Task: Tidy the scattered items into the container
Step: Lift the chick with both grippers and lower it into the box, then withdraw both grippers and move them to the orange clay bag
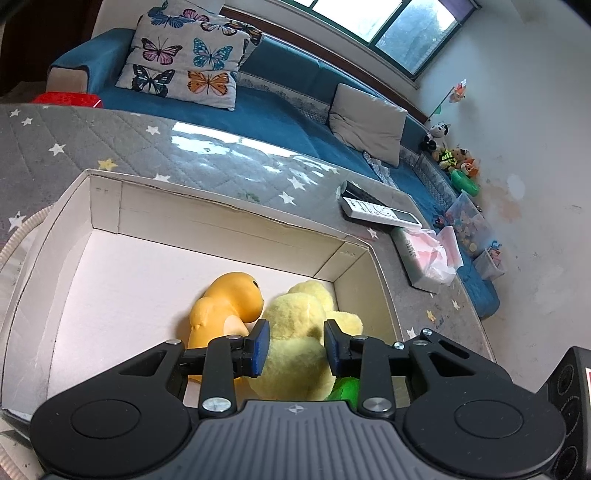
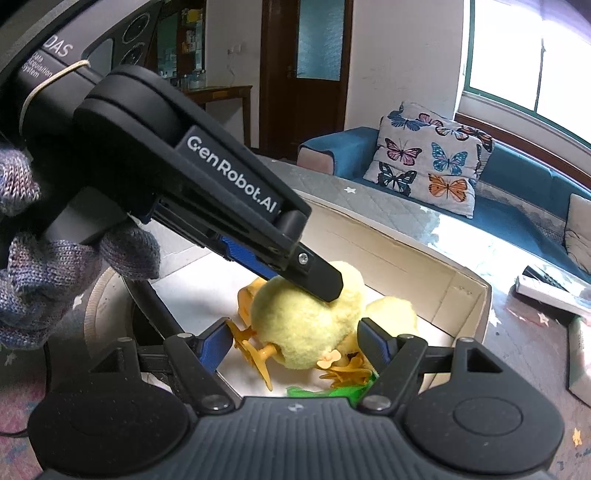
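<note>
Right wrist: "GenRobot.AI" on left tongs (image 2: 325, 291) pinching plush duck (image 2: 303, 328); right tongs (image 2: 291, 345) spread.

Daylight came from the window (image 1: 384, 26), which was blown out to near white in the right wrist view. It threw a hard white glare across the grey starred table cover (image 1: 236, 155) (the pattern was washed out there). The white box (image 1: 122, 266) interior was evenly lit, with soft shadows under the toys. Both fisheye views bent straight lines strongly toward the edges, and the corners were dark. The nearest gripper bodies looked slightly soft.
</note>
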Available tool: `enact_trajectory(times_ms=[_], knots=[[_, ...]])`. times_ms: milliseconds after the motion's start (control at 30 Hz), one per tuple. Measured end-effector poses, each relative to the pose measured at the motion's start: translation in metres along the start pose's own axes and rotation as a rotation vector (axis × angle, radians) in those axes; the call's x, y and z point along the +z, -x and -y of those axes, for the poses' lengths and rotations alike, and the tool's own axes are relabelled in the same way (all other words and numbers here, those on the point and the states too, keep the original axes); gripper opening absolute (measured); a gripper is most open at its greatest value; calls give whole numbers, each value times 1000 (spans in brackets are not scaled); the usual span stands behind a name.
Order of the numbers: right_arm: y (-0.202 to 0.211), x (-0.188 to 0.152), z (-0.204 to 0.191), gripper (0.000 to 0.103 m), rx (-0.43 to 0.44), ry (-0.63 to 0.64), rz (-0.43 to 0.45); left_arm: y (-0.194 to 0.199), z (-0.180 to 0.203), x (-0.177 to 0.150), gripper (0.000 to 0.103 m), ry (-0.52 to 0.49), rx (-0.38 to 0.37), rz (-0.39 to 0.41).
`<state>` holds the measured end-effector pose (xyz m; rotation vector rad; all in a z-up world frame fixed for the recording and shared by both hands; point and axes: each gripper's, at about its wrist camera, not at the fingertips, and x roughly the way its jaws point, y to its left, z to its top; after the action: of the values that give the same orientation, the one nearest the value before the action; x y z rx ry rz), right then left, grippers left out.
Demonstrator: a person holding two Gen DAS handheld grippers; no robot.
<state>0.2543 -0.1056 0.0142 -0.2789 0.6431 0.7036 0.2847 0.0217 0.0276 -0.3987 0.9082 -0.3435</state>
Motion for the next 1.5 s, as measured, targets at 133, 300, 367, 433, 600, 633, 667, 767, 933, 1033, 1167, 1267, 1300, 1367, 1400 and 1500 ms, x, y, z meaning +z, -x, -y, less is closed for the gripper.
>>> enact_trajectory(times_ms=[133, 300, 367, 433, 600, 633, 667, 767, 933, 1033, 1167, 1267, 1300, 1367, 1400, 1500], knots=[[4, -1, 0, 75, 5, -7, 14, 5, 3, -1, 34, -13, -1, 7], [10, -1, 2, 75, -1, -19, 28, 9, 3, -3, 34, -9, 1, 13], [14, -2, 2, 75, -8, -22, 37, 12, 4, -5, 34, -7, -1, 20], [19, -3, 1, 75, -10, -30, 48, 16, 5, -8, 34, -13, 0, 25], [32, -6, -4, 75, -17, -30, 75, 30, 8, -19, 34, -37, 10, 40], [34, -7, -5, 75, -17, -30, 78, 33, 9, -21, 34, -37, 9, 42], [36, -8, -6, 75, -16, -30, 80, 36, 9, -23, 34, -37, 8, 43], [45, -13, -10, 75, -22, -30, 92, 45, 11, -31, 34, -50, 12, 50], [60, -22, -18, 76, -26, -32, 108, 58, 13, -47, 34, -74, 3, 55], [69, -29, -23, 76, -33, -27, 117, 65, 16, -58, 34, -102, 18, 61], [83, -38, -29, 77, -38, -20, 133, 77, 16, -72, 34, -116, 15, 68], [92, -46, -34, 82, -38, -21, 143, 82, 15, -83, 34, -122, 14, 67], [93, -50, -36, 82, -36, -21, 142, 82, 14, -86, 34, -123, 17, 61], [95, -55, -41, 82, -34, -16, 136, 80, 13, -92, 34, -121, 19, 50], [95, -58, -43, 82, -34, -14, 131, 78, 12, -95, 34, -119, 18, 42], [90, -69, -48, 82, -27, -21, 105, 71, 10, -101, 34, -108, 19, 19]])
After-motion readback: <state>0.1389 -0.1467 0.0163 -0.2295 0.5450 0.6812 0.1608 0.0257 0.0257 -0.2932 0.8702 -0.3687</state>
